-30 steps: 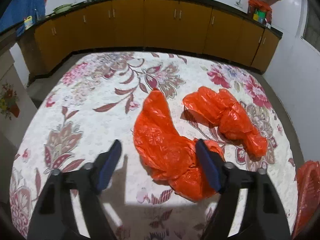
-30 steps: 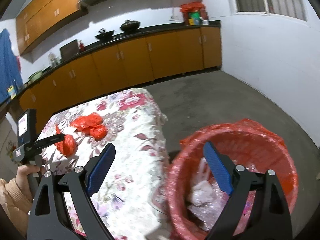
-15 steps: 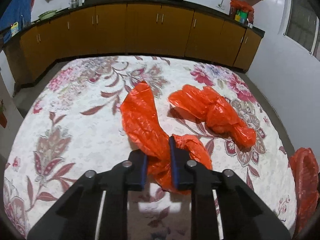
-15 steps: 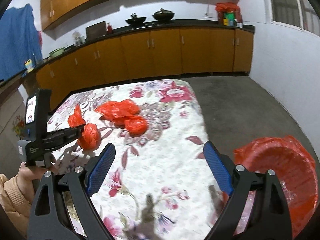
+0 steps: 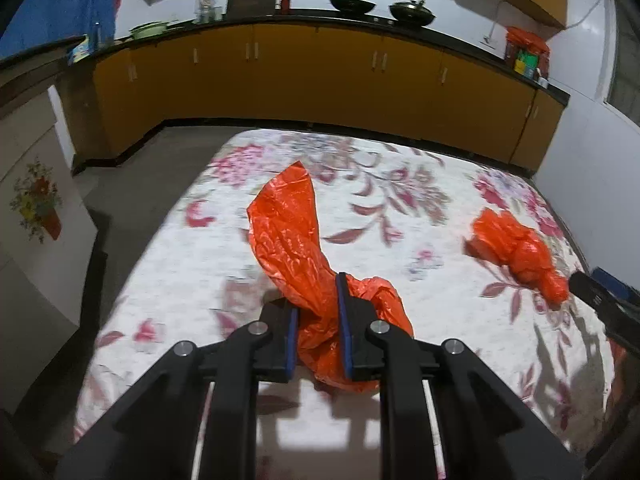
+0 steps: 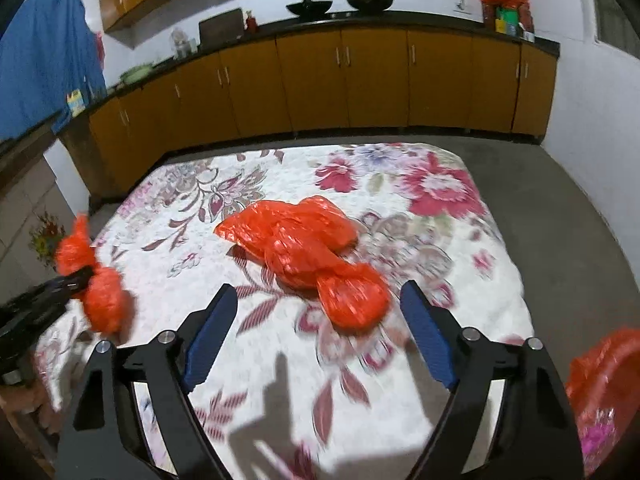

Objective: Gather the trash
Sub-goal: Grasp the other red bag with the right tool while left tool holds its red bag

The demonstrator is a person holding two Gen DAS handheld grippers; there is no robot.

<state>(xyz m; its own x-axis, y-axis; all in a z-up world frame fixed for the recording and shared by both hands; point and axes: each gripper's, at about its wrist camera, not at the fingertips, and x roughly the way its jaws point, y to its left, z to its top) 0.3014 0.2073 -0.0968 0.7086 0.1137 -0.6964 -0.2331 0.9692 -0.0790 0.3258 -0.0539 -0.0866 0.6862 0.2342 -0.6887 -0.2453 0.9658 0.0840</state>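
Two orange plastic bags show from the left wrist. The left gripper (image 5: 316, 320) is clamped narrow on the nearer bag (image 5: 294, 240), its jaws pinching the twisted middle while a long tail stands up toward the far side and a crumpled end bulges out to the right. The second bag (image 5: 516, 248) lies on the flowered table (image 5: 180, 264) well to the right, close beside the dark tip of the other tool at the frame edge.

From the right wrist, the right gripper (image 6: 320, 320) is wide with nothing pressed between its pads; its jaws have just been closing slightly. That second bag (image 6: 304, 252) lies just ahead, its long axis running from far left to near right, the knotted near end already between the jaws. So the right hand is clearly nearer. An orange-lined bin (image 6: 600, 372) waits at the near right.
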